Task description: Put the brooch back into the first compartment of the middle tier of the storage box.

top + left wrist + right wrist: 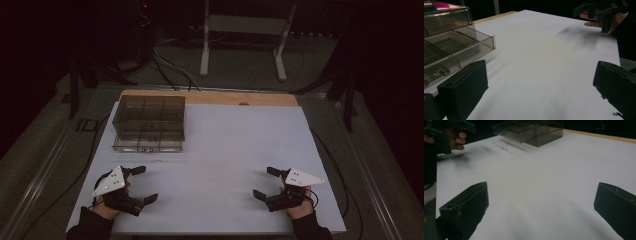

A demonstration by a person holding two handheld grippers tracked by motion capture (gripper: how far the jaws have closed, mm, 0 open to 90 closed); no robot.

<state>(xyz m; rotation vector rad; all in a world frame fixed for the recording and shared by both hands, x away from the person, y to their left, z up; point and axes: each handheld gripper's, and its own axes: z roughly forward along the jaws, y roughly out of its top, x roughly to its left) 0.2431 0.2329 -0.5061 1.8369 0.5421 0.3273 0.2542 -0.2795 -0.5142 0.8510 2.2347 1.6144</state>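
- Left hand-held gripper (141, 184): jaws spread wide, nothing between them, released. It sits low over the white worktop (225, 145) at the near left; whether the jaw tips touch the sheet cannot be told. Grey three-cornered plate on top, the person's left hand (107, 202) wrapped around the body.
- Right hand-held gripper (264, 183): jaws likewise wide apart and empty, released. Near right of the worktop, jaws pointing toward the left gripper, well apart from it. Right hand (299, 205) grips it from behind.
- Smoky clear plastic drawer box (149, 122): ahead of the left gripper, toward the far left of the worktop. Long axis runs across the worktop, left to right. Its front faces the near edge, and the lowest drawer (461, 47) is pulled partly out toward the grippers. Divided compartments show through the top.
- In the left gripper view a small pale item lies in the open drawer; too blurred to identify.
- Small pale sliver (157, 161) on the sheet, between the box and the left gripper, just in front of the drawer. Lies roughly parallel to the box front. Also seen in the right gripper view (504, 148).
- Wooden board edge (210, 97) shows beyond the white sheet.
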